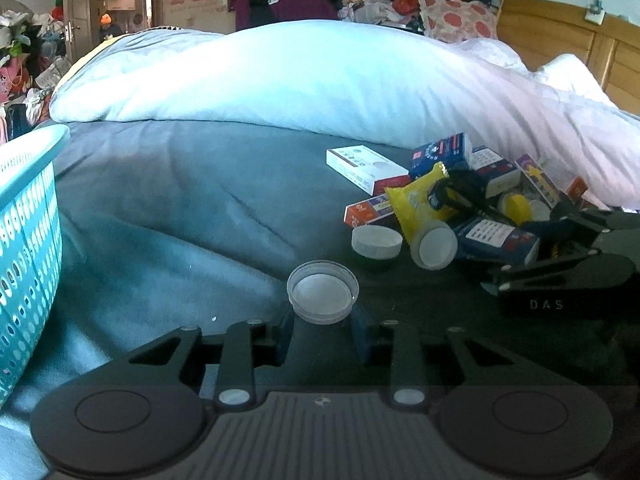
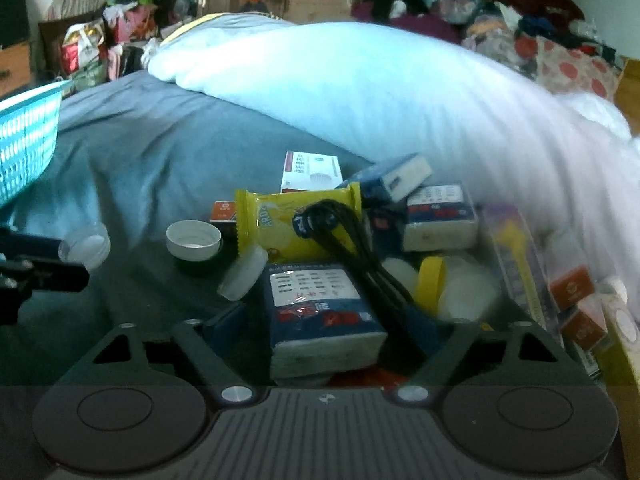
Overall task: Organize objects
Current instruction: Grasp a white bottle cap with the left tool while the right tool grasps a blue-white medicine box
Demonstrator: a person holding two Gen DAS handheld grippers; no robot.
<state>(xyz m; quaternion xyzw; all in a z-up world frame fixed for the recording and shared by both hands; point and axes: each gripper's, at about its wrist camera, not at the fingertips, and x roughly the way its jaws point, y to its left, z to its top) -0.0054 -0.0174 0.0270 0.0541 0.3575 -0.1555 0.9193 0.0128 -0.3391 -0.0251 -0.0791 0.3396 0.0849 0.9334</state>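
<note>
Left gripper (image 1: 323,334) pinching a clear plastic lid (image 1: 323,297) by its rim, open side up, held above the blue blanket (image 1: 180,208). Turquoise basket (image 1: 28,216) off to the left of it, well apart, nothing between; likely drop spot, so a swing leftward called for. Right gripper (image 2: 320,344) spread wide around a blue tissue pack (image 2: 320,312), long axis running away between the fingers, not yet squeezed as far as can be judged. Black cord (image 2: 360,256) draped across that pack, apt to drag along. Basket far nearer the left gripper than the right
</note>
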